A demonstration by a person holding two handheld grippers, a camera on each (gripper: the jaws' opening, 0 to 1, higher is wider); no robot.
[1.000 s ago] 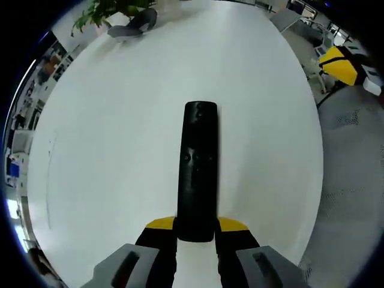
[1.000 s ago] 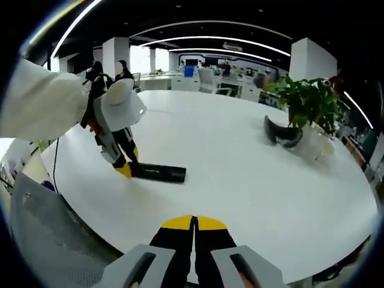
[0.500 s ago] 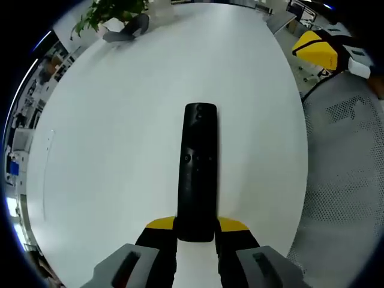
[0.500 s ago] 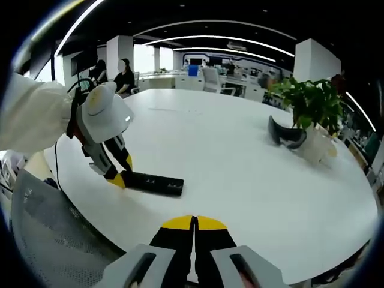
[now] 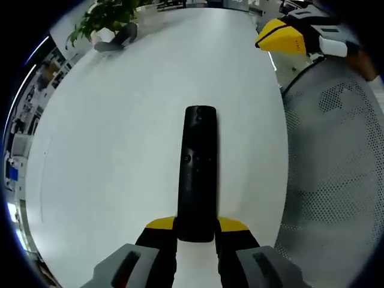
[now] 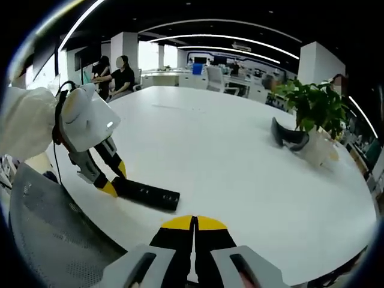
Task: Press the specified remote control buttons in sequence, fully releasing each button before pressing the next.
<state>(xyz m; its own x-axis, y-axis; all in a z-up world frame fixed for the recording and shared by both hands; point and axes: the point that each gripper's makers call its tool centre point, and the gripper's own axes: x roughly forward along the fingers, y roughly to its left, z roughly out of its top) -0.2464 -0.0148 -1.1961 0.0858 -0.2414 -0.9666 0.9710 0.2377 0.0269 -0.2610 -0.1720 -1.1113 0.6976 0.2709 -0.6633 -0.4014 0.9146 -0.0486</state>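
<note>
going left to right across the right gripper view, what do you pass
white sleeve → left gripper → remote control → dark curved object → potted plant

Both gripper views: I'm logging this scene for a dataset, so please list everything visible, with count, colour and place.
remote control: one, black, lying on the table, near end held between the left gripper's jaws
table: one, white, round, under the remote
potted plant: one, green leaves in a pale pot, far side of the table
headset-like object: one, dark grey, on the table beside the plant
mesh chair: one, grey, at the table's edge
seated people: two, dark clothes, in the office background
sleeve: one, white, behind the left gripper
left gripper: one, yellow-tipped, shut on the remote
right gripper: one, yellow-tipped, shut, empty, above the table's near edge
</note>
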